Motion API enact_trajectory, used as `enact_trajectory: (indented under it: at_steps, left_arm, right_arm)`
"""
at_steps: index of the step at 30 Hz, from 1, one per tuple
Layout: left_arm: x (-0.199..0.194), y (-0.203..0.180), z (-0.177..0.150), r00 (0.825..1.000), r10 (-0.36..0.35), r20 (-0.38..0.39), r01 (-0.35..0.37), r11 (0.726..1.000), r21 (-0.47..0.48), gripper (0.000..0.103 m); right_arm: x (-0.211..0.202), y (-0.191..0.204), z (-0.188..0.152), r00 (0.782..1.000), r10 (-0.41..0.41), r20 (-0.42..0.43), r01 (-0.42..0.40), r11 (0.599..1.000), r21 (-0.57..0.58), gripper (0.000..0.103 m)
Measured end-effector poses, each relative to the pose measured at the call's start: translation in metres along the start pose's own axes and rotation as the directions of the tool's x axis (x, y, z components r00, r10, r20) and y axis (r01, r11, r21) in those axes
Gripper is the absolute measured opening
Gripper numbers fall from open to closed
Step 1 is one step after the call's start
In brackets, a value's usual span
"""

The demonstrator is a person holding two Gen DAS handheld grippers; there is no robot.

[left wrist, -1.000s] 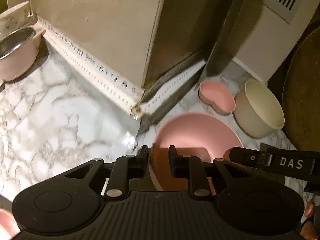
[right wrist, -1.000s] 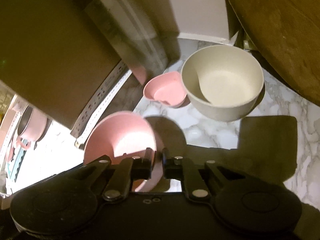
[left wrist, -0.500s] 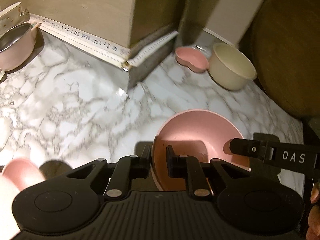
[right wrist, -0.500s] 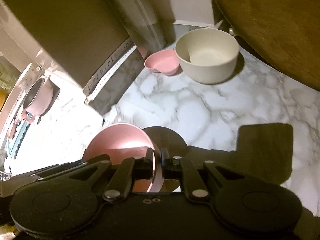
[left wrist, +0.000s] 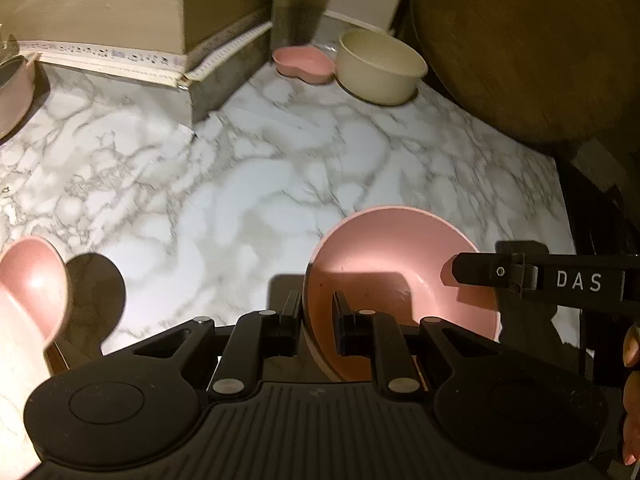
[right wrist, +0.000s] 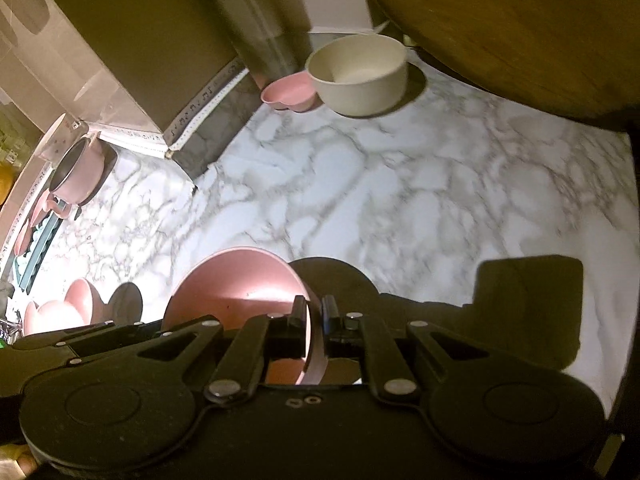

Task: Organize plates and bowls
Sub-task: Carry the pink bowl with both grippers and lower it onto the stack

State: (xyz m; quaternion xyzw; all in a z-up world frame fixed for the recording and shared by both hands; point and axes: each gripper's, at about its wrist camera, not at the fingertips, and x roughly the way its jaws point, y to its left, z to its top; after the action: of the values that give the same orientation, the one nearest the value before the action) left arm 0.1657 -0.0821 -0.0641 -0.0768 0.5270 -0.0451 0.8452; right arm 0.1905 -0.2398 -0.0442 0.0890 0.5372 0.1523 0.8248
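A large pink bowl [left wrist: 400, 264] hangs a little above the marble counter [left wrist: 240, 184] and casts a round shadow on it. My left gripper [left wrist: 316, 308] is shut on the bowl's left rim. My right gripper [right wrist: 313, 312] is shut on the opposite rim of the same pink bowl [right wrist: 236, 280]. One of the right gripper's fingers [left wrist: 520, 276], marked DAS, reaches in from the right of the left wrist view. At the back stand a cream bowl [left wrist: 380, 68] [right wrist: 356, 72] and a small pink heart-shaped dish [left wrist: 304, 64] [right wrist: 288, 94], touching each other.
A cardboard box [left wrist: 100, 0] and a round wooden board [left wrist: 520, 40] stand at the back. A pink pot [right wrist: 76, 172] sits at the far left. Another pink dish [left wrist: 32, 280] [right wrist: 80, 300] lies close on the near left. The counter's edge [right wrist: 624, 240] runs down the right.
Both grippers have carried the pink bowl back from the box corner towards the near side. The cream bowl and heart dish now look farther off, and a pink dish has come into view at the near left.
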Motion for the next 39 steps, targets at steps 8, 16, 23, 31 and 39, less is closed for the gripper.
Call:
enact_trajectory:
  at_steps: [8, 16, 23, 31, 39]
  left_arm:
    - [0.002, -0.011, -0.016, 1.000, -0.011, -0.028, 0.012, 0.999, 0.040, 0.016]
    - [0.006, -0.012, -0.022, 0.999, -0.006, -0.039, 0.008, 0.999, 0.053, 0.016]
    - [0.007, -0.011, -0.022, 0.999, -0.006, -0.041, 0.008, 0.999, 0.052, 0.016]
    - [0.000, -0.007, -0.019, 1.000, 0.008, -0.017, -0.007, 0.998, 0.058, 0.016]
    - [-0.011, -0.004, -0.014, 1.000, 0.005, 0.002, -0.005, 0.998, 0.066, 0.016]
  right_arm:
    - [-0.008, -0.013, -0.022, 1.000, -0.016, -0.008, 0.016, 0.999, 0.041, 0.006]
    - [-0.007, -0.018, -0.033, 1.000, -0.018, -0.013, 0.019, 0.998, 0.059, 0.006]
    - [-0.005, -0.017, -0.034, 1.000, -0.021, -0.021, 0.022, 0.998, 0.057, 0.006]
    - [-0.008, -0.017, -0.032, 0.999, -0.025, -0.025, 0.026, 0.998, 0.048, 0.015]
    - [-0.017, -0.013, -0.031, 1.000, -0.027, -0.008, 0.027, 0.999, 0.027, 0.020]
